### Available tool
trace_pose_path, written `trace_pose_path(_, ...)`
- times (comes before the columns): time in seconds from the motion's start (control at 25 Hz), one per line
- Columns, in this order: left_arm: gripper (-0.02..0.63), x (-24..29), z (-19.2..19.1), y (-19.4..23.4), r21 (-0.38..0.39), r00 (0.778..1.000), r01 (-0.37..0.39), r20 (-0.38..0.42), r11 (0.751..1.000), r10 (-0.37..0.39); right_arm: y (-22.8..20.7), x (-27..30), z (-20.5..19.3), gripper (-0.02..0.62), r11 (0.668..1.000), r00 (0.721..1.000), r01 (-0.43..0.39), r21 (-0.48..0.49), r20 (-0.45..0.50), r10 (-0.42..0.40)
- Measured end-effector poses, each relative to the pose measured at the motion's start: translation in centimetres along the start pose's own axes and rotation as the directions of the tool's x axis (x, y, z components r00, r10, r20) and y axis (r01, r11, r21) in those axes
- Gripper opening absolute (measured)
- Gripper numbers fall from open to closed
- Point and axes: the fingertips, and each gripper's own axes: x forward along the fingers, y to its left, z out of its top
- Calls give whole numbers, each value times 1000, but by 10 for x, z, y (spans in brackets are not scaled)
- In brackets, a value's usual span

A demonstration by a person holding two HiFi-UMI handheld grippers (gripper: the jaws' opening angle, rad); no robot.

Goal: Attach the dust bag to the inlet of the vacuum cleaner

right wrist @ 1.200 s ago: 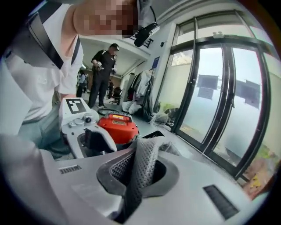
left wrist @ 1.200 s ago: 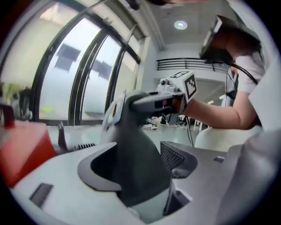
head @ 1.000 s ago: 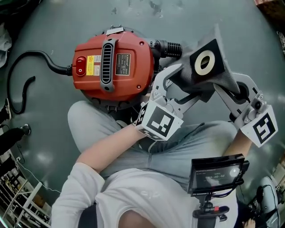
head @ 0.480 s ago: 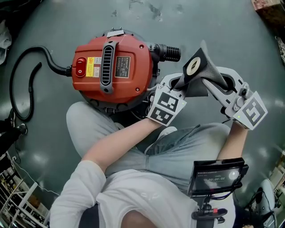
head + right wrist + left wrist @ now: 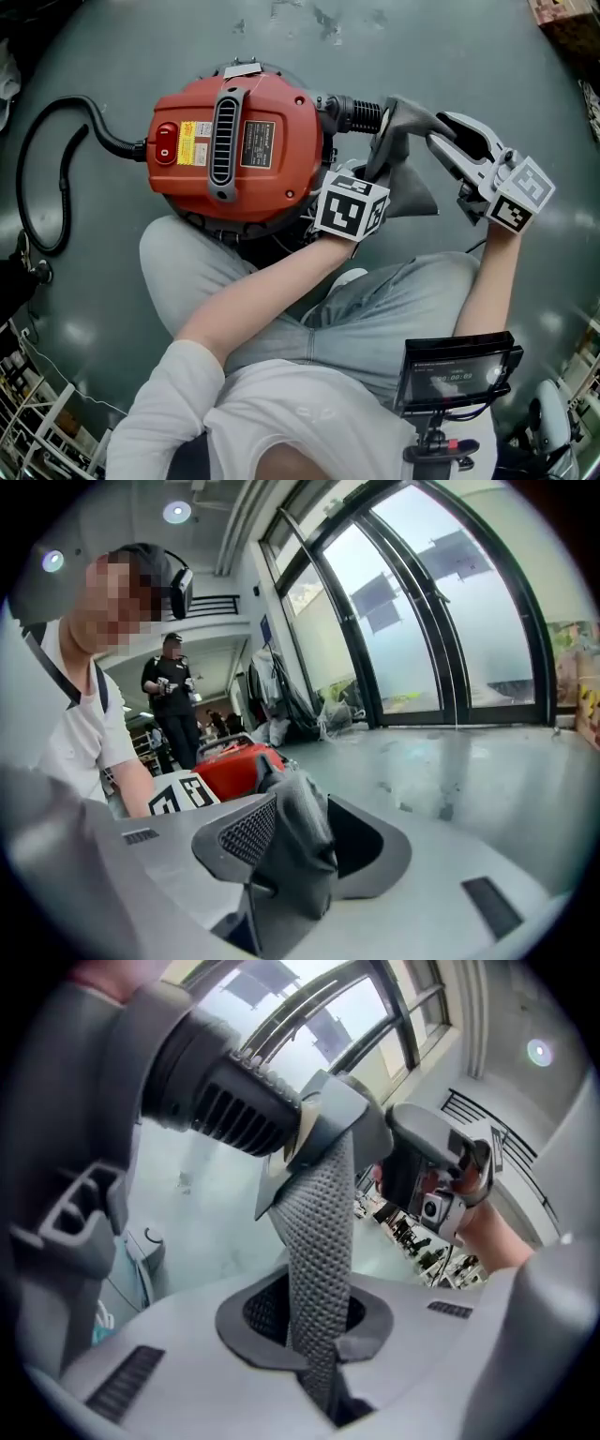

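The red vacuum cleaner (image 5: 225,141) stands on the grey floor, its black ribbed inlet (image 5: 361,114) pointing right. The grey mesh dust bag (image 5: 403,183) hangs at that inlet, and its stiff collar (image 5: 328,1119) sits against the inlet's end (image 5: 225,1105). My left gripper (image 5: 370,176) is below the inlet, shut on the bag's fabric (image 5: 319,1241). To the right of the bag, my right gripper (image 5: 436,131) has its jaws opening. A fold of the bag (image 5: 300,822) still lies loosely between them.
A black hose (image 5: 56,169) curls on the floor left of the vacuum. The person's legs (image 5: 281,291) lie just below it, and a small screen (image 5: 457,367) is mounted at the chest. A standing person (image 5: 173,705) and a glass wall (image 5: 422,621) are behind.
Both grippers came down and rolled, taking the bag from facing up to meeting the inlet with its collar. The left gripper shut on the fabric and the right jaws loosened.
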Motion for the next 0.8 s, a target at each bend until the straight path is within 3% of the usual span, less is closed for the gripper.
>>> trace_pose_path(0.12, 28, -2, 6, 5, 8, 999, -47, 19, 999, 47, 2, 13, -29, 155, 998, 994, -53, 43, -96, 57)
trace_pose_path(0.32, 28, -8, 12, 10, 93, 988, -149, 58, 984, 144, -11, 37, -33, 155, 999, 999, -31, 24, -39, 32)
trace_pose_path(0.48, 28, -13, 13, -4, 246, 975, -214, 116, 945, 190, 9, 37, -24, 154, 978, 978, -208, 18, 41, 207)
trace_pose_path(0.6, 28, -17, 15, -18, 338, 969, -234, 156, 912, 191, 9, 24, -9, 153, 953, 948, -292, 83, 156, 277)
trace_pose_path(0.8, 28, -11, 11, -3, 405, 960, -279, 144, 871, 240, -7, 29, -19, 152, 979, 974, -200, 35, 112, 195)
